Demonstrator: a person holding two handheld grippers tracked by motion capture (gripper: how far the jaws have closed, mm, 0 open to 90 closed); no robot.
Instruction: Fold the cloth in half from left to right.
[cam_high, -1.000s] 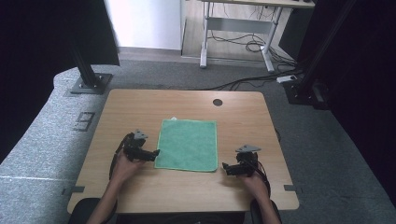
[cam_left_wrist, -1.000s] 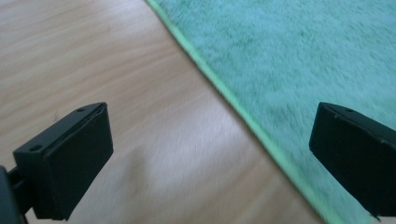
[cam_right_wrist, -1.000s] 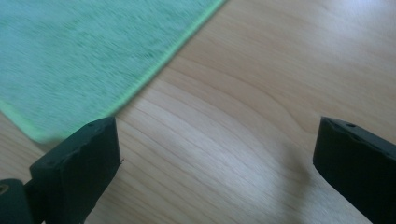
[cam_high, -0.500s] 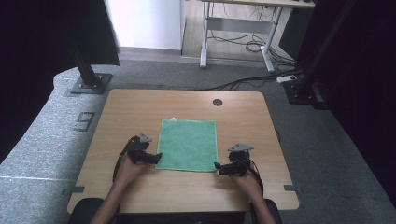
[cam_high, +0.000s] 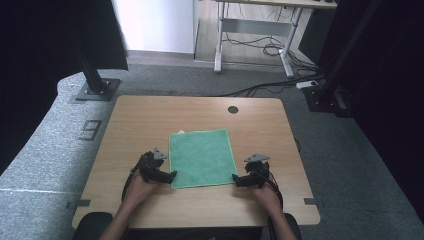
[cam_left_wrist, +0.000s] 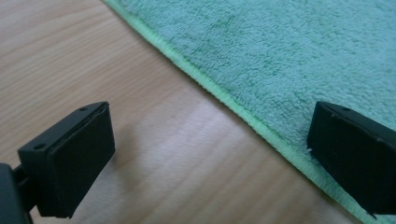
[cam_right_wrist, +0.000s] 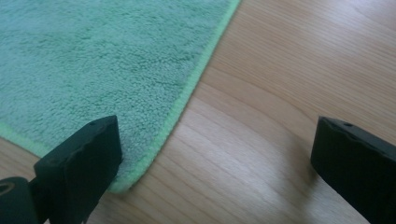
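Scene: a green towel (cam_high: 201, 157) lies flat on the near half of a wooden table (cam_high: 150, 115), its long axis running away from the person.
Left gripper (cam_high: 169, 176): jaws spread wide, straddling the towel's left hem at the near-left corner; one jaw over cloth, one over bare wood.
Right gripper (cam_high: 236, 180): jaws equally wide, straddling the right hem at the near-right corner.
Key relation: the towel lies between the two grippers, each hem running between that gripper's jaws, each arm equally close to its own corner.
Likely next: both jaws appear set to close on the near corners, probably for a fold toward the far edge.
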